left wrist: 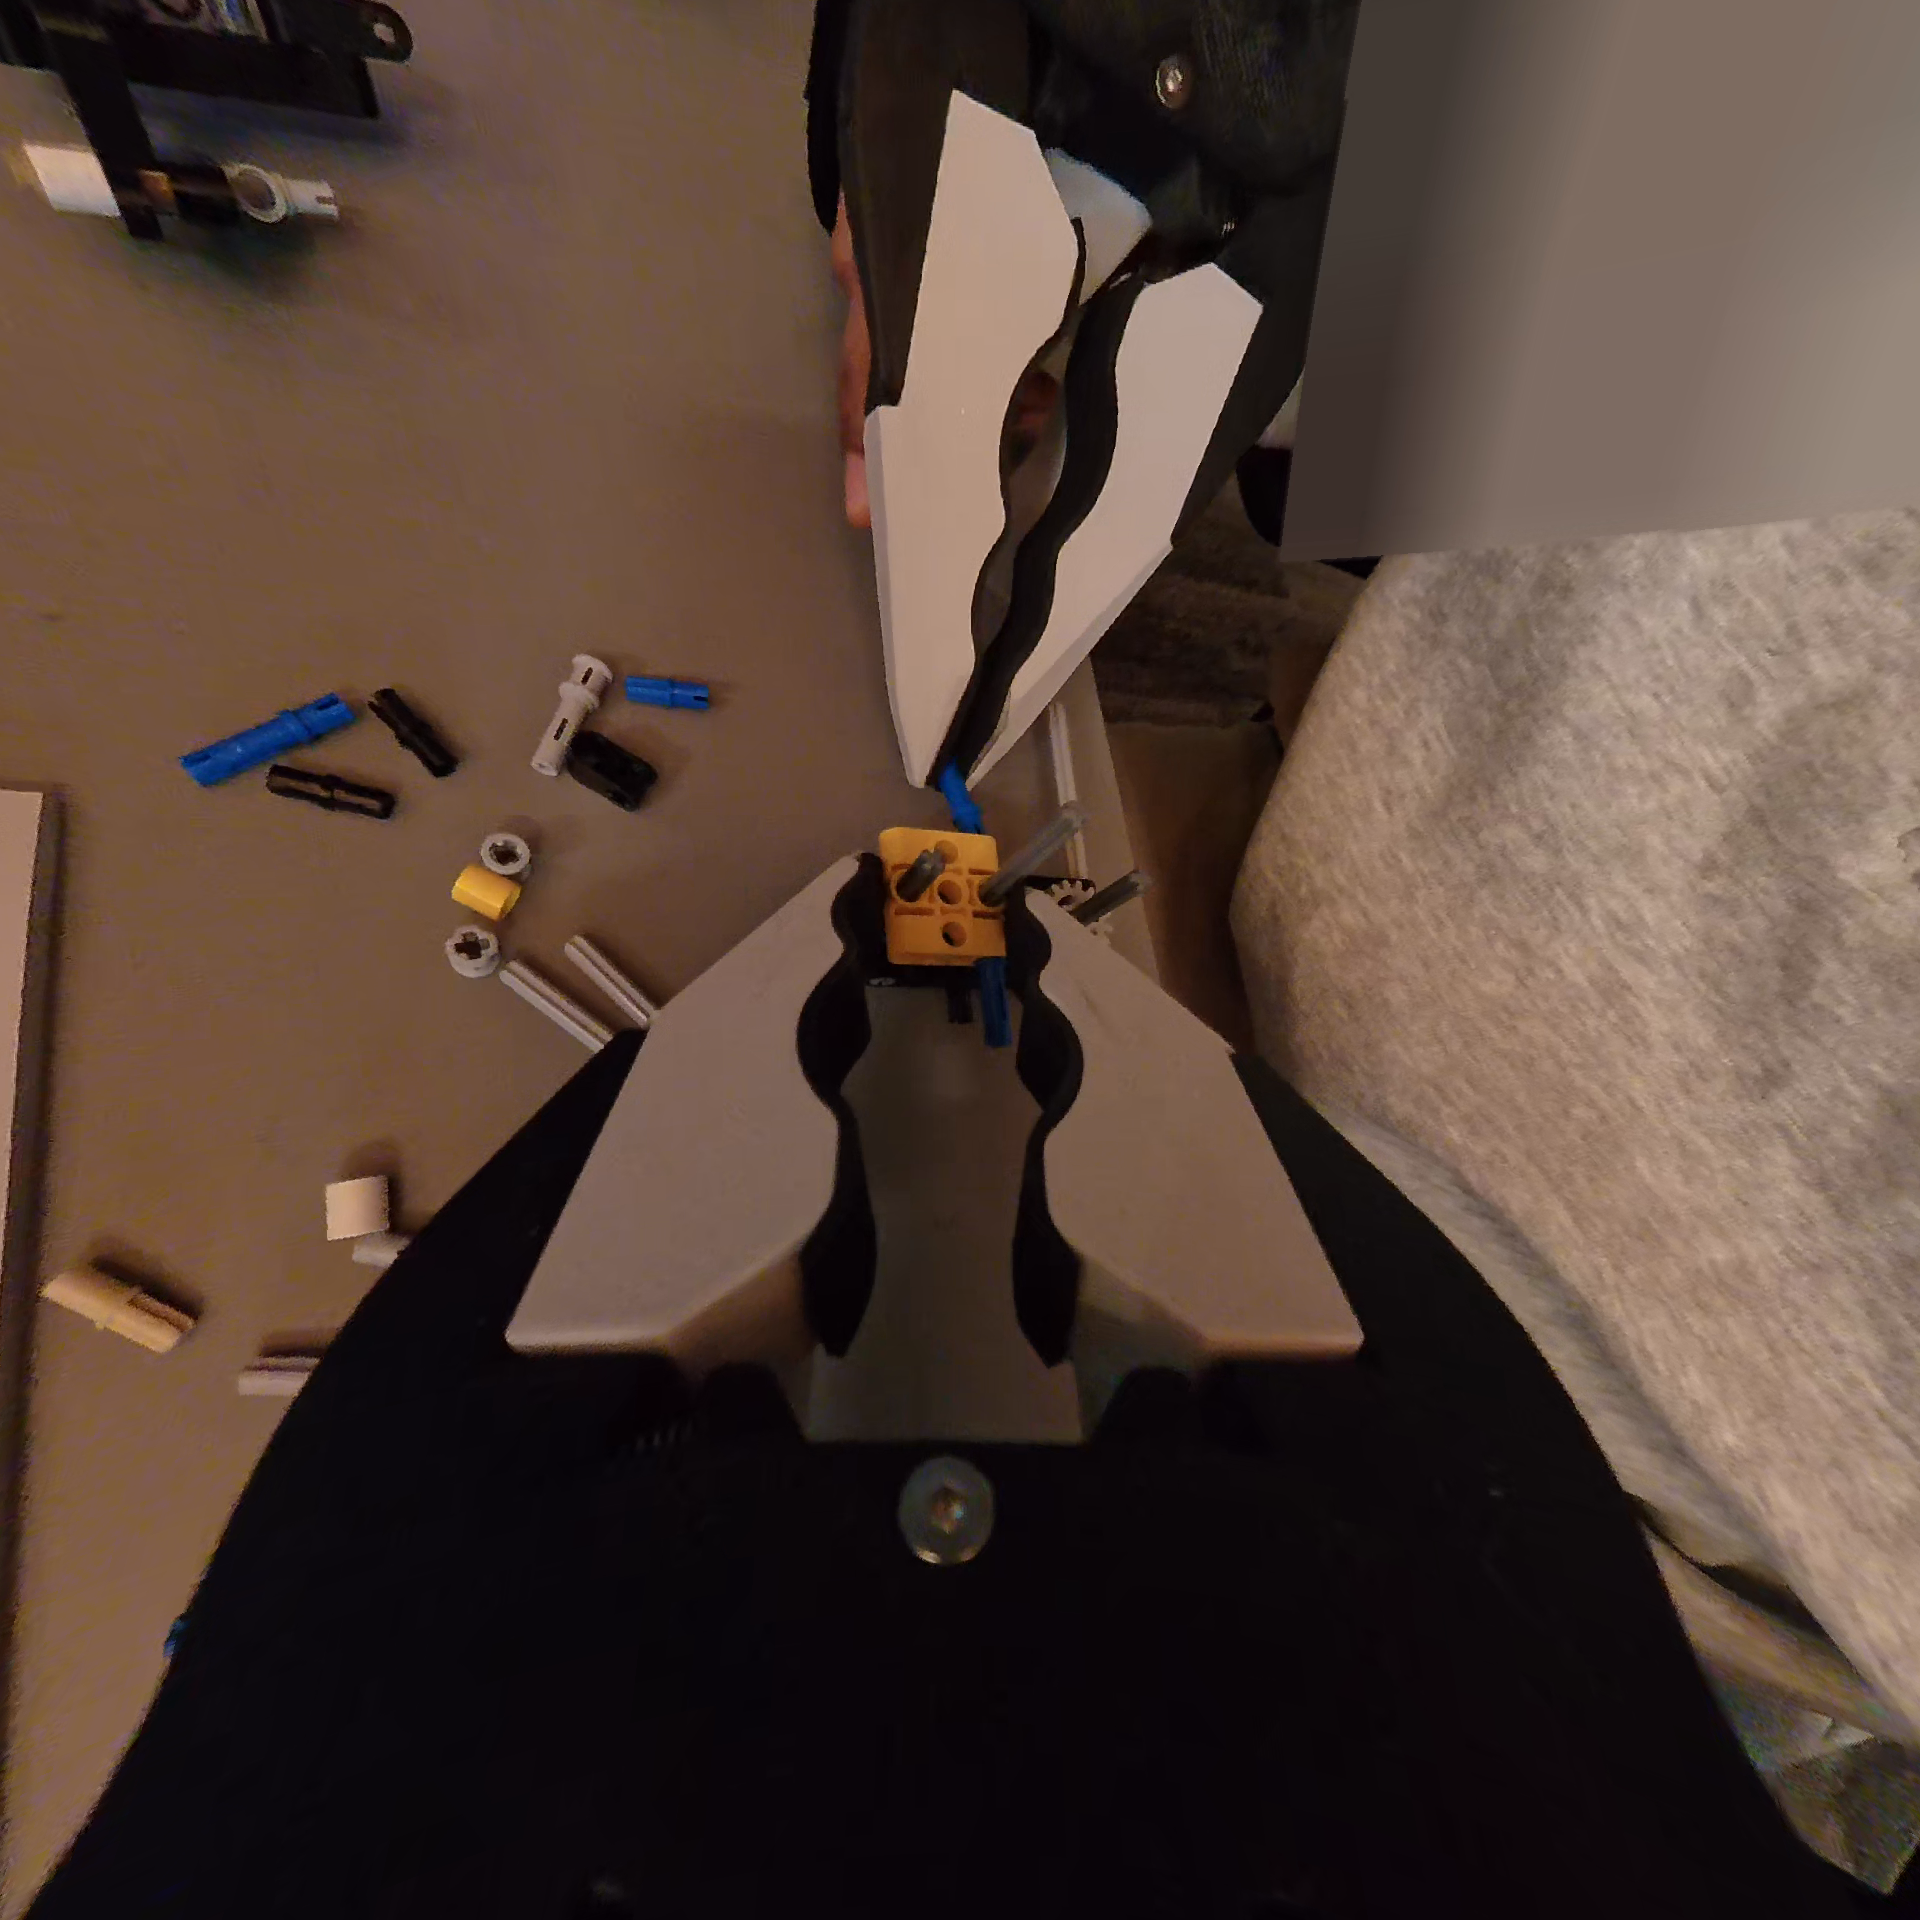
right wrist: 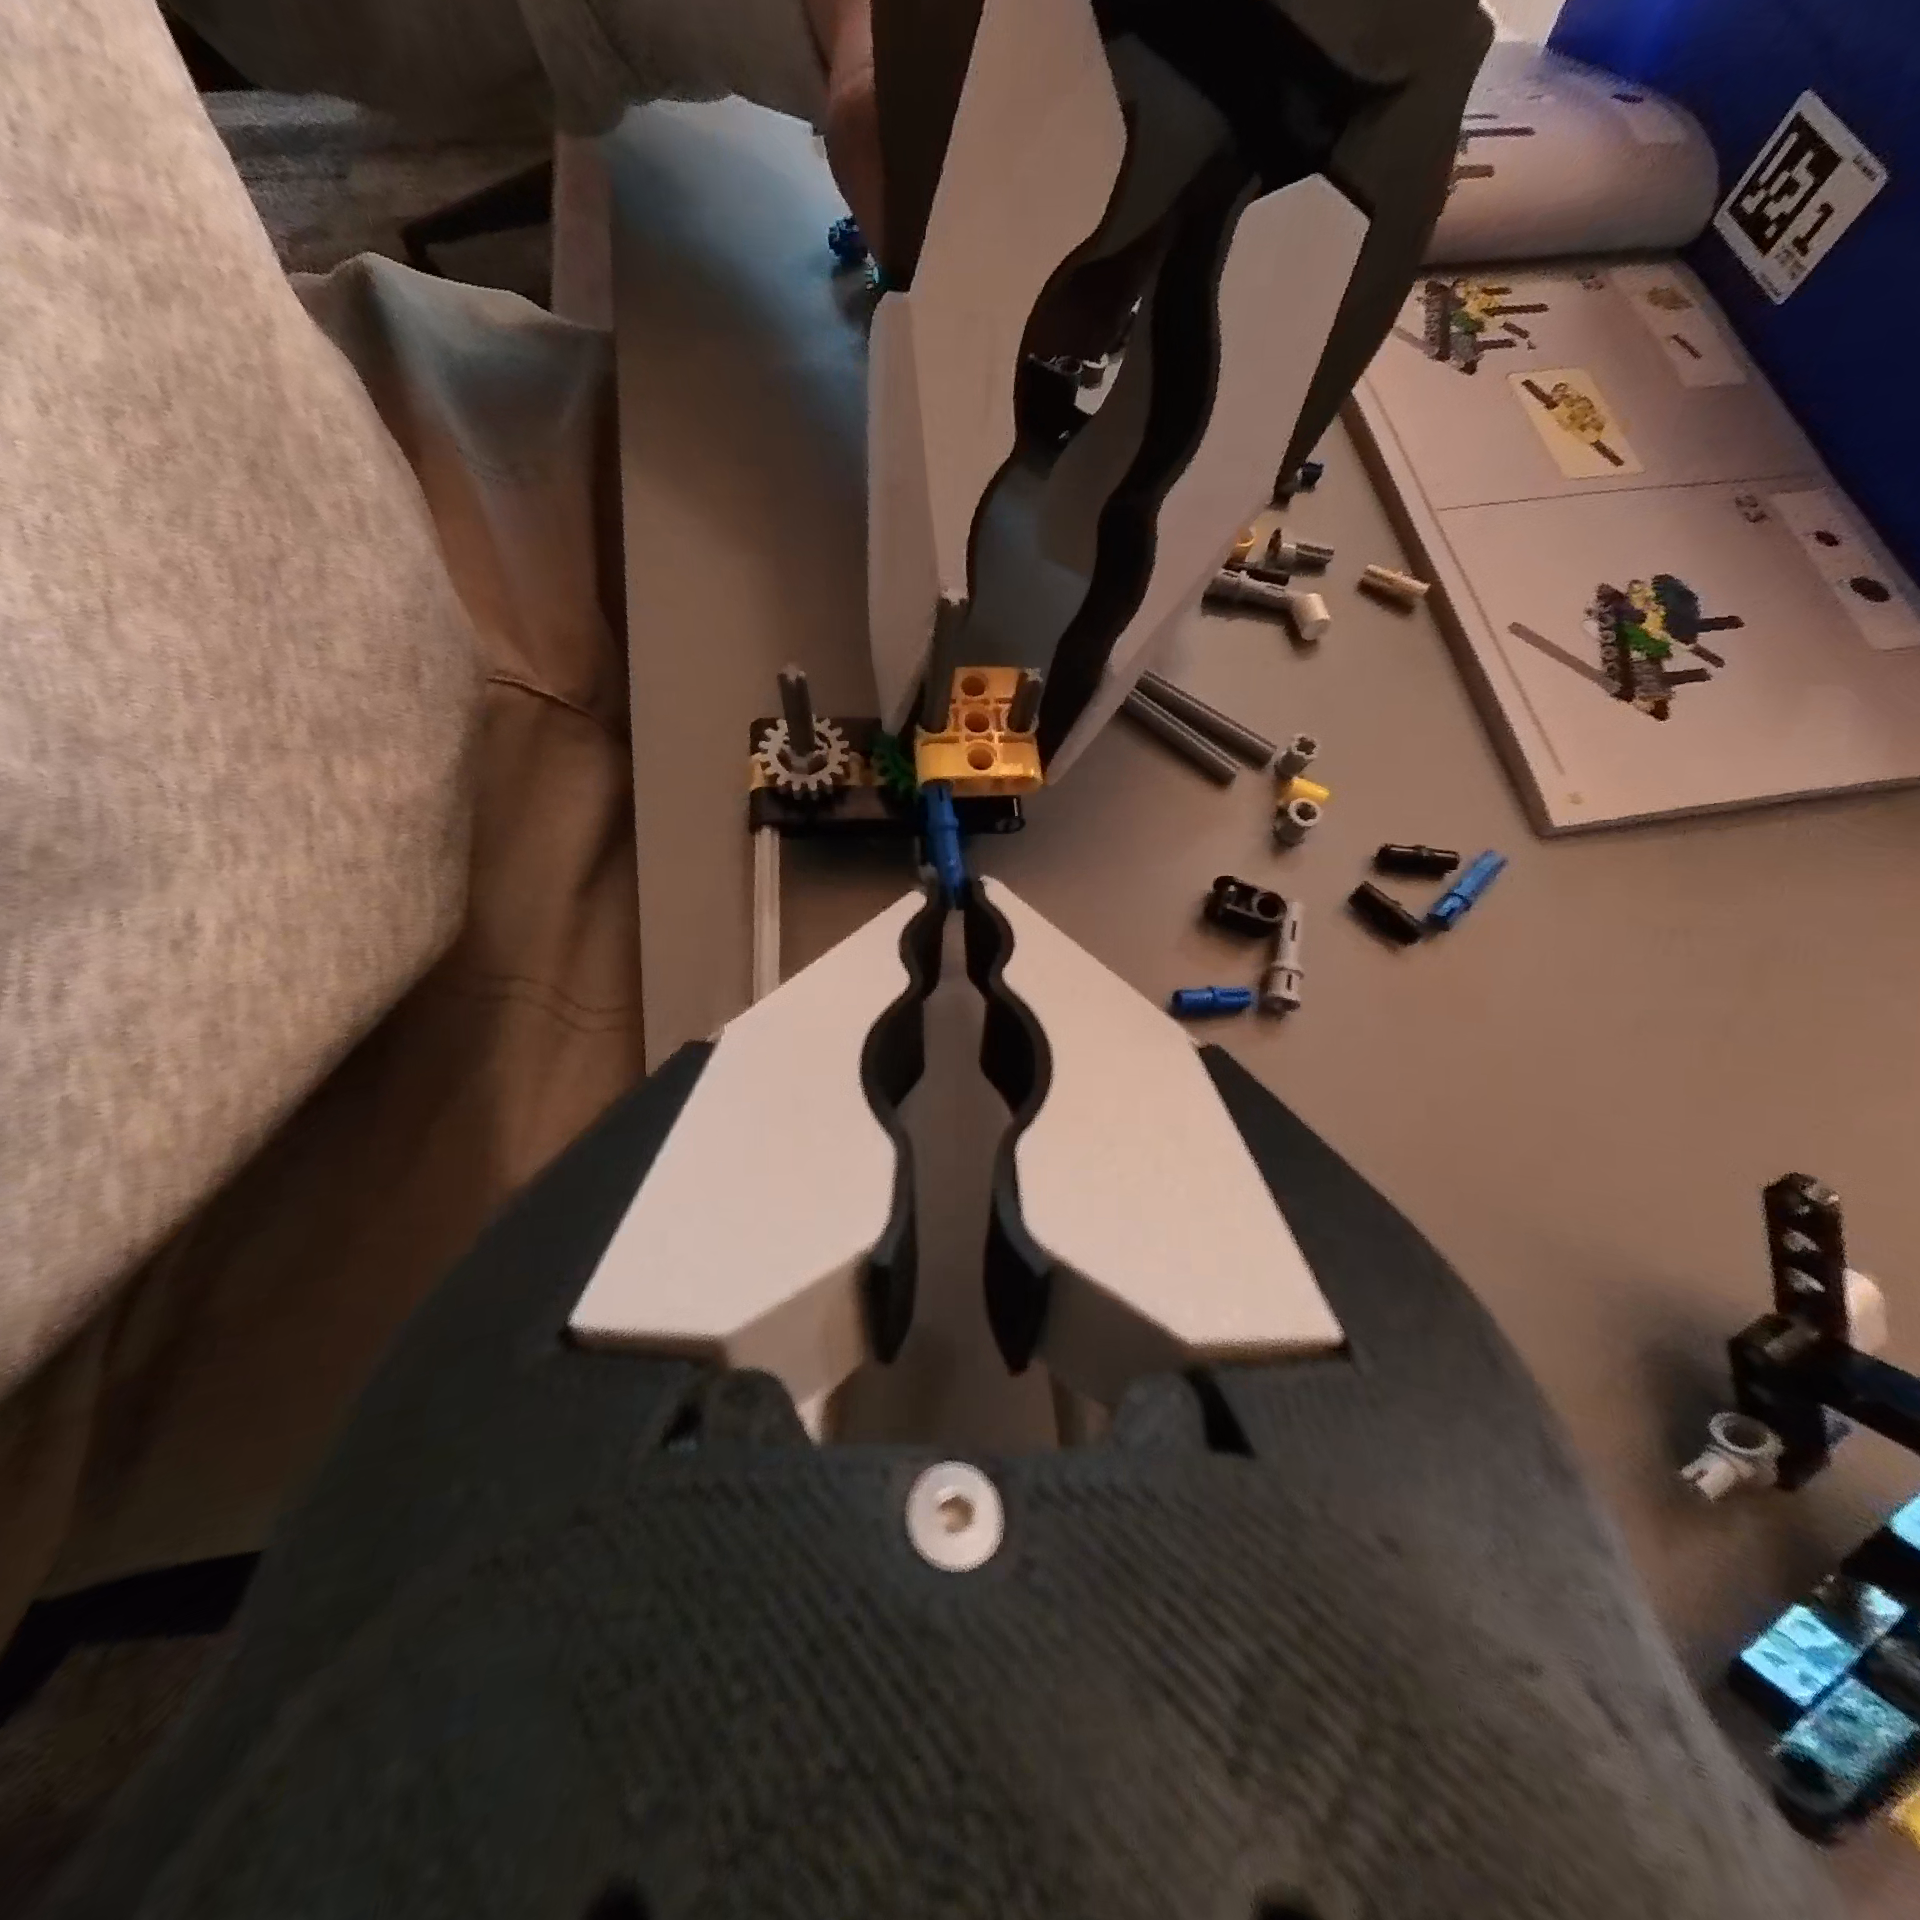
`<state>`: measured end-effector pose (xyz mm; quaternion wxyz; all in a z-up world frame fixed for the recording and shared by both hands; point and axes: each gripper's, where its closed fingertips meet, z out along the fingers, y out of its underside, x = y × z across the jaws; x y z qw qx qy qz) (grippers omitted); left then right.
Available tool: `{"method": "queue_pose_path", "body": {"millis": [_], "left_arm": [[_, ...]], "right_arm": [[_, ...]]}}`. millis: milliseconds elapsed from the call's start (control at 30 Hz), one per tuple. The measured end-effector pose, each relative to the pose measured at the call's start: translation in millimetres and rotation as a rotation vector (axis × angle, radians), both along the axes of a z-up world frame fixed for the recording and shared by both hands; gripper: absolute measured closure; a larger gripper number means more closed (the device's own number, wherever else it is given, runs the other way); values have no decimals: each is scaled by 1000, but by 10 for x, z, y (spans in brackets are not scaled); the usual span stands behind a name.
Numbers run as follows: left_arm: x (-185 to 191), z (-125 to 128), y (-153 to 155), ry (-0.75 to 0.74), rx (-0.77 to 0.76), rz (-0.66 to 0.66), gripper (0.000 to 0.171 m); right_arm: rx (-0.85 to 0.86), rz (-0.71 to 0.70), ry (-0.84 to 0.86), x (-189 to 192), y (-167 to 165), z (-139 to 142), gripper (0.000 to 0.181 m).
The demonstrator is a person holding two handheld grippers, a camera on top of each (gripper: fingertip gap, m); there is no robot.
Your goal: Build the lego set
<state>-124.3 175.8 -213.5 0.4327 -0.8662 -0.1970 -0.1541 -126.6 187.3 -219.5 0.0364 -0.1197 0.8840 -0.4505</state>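
Observation:
A small assembly with a yellow holed block (left wrist: 943,930) (right wrist: 977,767), dark grey axles (left wrist: 1023,862) and a grey gear (right wrist: 800,767) on a black beam sits near the table's edge. My left gripper (left wrist: 948,896) is shut on the yellow block; in the right wrist view it (right wrist: 982,743) comes down from the top. My right gripper (right wrist: 948,891) is shut on a blue pin (right wrist: 943,831) whose far end meets the assembly below the block. In the left wrist view the right gripper (left wrist: 940,774) comes from above with the blue pin (left wrist: 961,802) at the block's far edge.
Loose blue, black, grey and yellow pins and bushes (left wrist: 486,891) (right wrist: 1397,904) lie on the brown table (left wrist: 416,468). An open instruction booklet (right wrist: 1662,499) lies at the back right. A black partial build (right wrist: 1797,1340) stands right. Grey fabric (left wrist: 1610,935) (right wrist: 208,520) borders the table edge. Less than 4 cm separates the two grippers' tips.

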Motion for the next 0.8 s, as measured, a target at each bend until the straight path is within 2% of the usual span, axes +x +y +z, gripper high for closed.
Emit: {"method": "queue_pose_path", "body": {"millis": [400,500,667,800], "left_arm": [[-13,13,20,-8,-13,18,149],[-4,72,5,-29,17,30,132],[-88,364,-78,-38,132,105,122],[-160,721,8,-143,308,229,130]], "right_arm": [[-26,5,-12,0,67,43,179],[-59,-19,-35,-35,103,103,179],[-150,-82,-64,-102,131,263,178],[-288,-115,-45,-95,86,567,179]]}}
